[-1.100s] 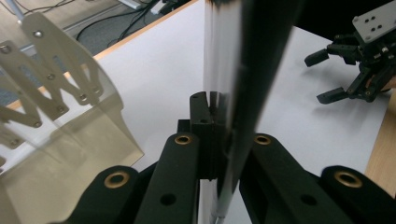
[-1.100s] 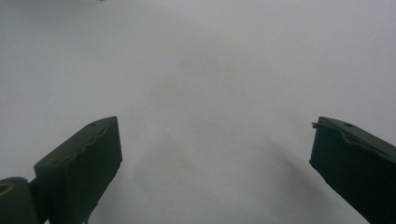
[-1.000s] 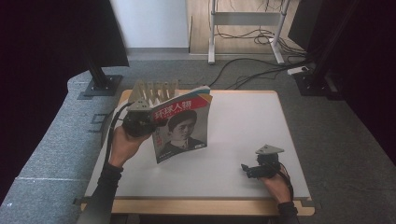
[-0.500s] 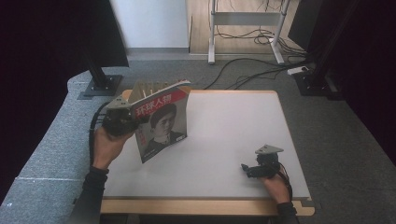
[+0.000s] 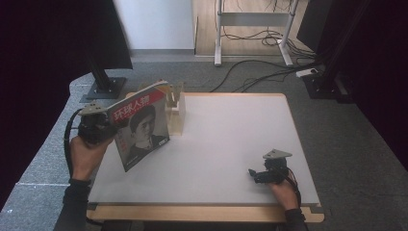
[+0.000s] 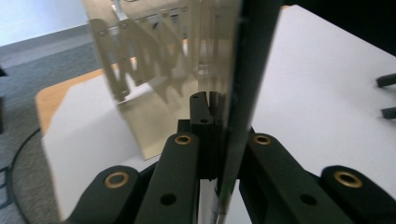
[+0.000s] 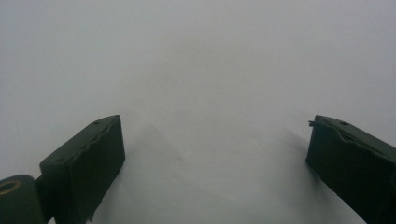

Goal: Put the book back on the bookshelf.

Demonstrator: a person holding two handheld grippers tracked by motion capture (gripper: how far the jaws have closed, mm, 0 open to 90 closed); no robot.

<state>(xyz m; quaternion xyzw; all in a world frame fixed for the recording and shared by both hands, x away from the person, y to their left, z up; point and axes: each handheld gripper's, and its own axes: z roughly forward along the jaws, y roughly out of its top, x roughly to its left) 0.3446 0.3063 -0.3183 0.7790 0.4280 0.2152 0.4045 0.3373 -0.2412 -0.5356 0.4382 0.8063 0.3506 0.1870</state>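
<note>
Item 1, far left: my left tongs [image 5: 103,129], clenched on the spine edge of the magazine [image 5: 141,126]; in the left gripper view the magazine [image 6: 236,93] stands edge-on between the closed jaws. Item 2: the magazine itself, held clear of the bench [image 5: 231,144], cover facing me, nearly upright with its top edge tilted up toward the right, over the bench's left margin. Item 3: wooden slotted rack [image 5: 174,109], standing at the bench's back-left, just right of and behind the magazine; in the left gripper view its dividers [image 6: 140,51] lie ahead of the jaws. Governing relation: rack sits to the right of the held magazine, slots apparently running front to back, so I judge the sheet must line up with a slot before it enters; left hand is far nearer. Item 4, right: right tongs [image 5: 254,174], released, jaws spread wide, nothing between them, resting low on the bench [image 7: 196,70] near the front edge, well apart from the rack
</note>
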